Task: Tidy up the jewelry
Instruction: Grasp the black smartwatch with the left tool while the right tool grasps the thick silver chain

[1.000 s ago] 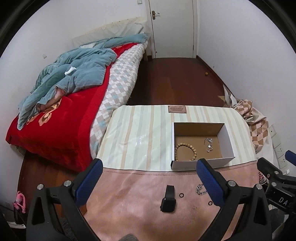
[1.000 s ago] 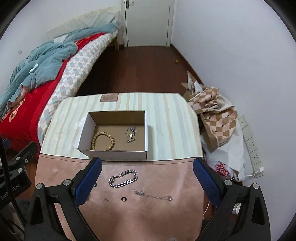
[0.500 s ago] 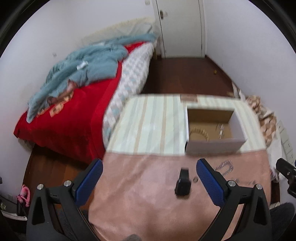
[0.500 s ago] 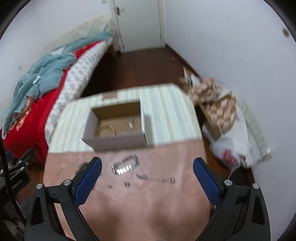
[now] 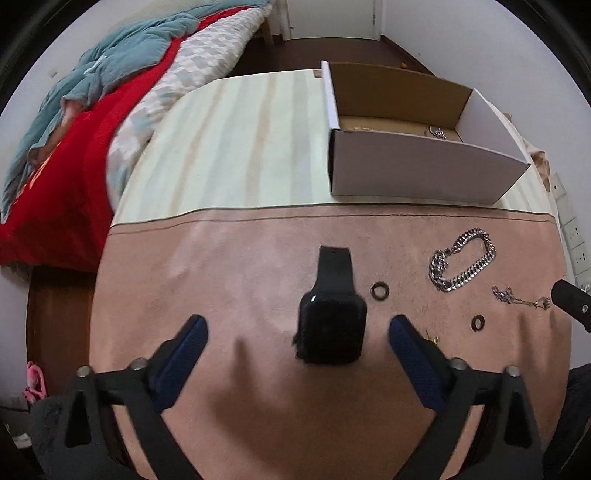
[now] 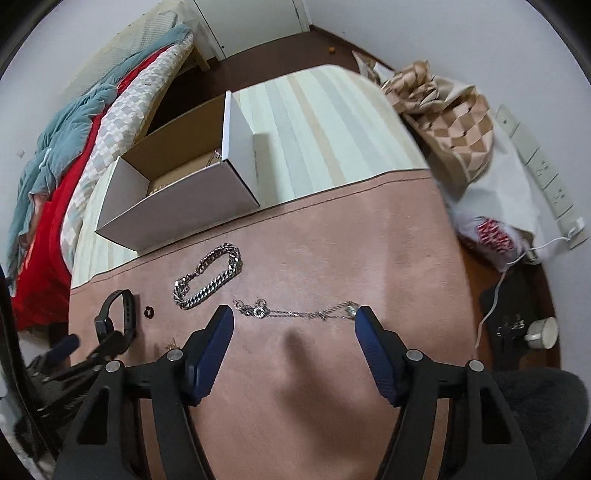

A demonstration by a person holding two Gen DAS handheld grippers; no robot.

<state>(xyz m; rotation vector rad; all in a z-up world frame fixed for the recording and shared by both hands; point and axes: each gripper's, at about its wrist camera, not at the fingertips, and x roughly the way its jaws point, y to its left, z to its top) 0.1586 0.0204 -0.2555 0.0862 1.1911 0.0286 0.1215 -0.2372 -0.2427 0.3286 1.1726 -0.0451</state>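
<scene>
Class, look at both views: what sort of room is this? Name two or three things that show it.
Most likely a home bedroom: a bed with a red cover and a crumpled blue blanket beside the table, and a door onto wooden flooring.

Watch (image 5: 331, 314) left of chain bracelet (image 5: 461, 260), both before the box (image 5: 424, 173).

Both rigs look identical: the left gripper (image 5: 297, 328) and right gripper (image 6: 294, 317) have matte black angular frames with triangular cutouts, round silver screws on the upper arms, and dark blue textured pads (image 5: 413, 354) lining the fingers. Dark fuzzy fabric, maybe a sleeve (image 6: 535, 417), sits at 4 o'clock.
</scene>
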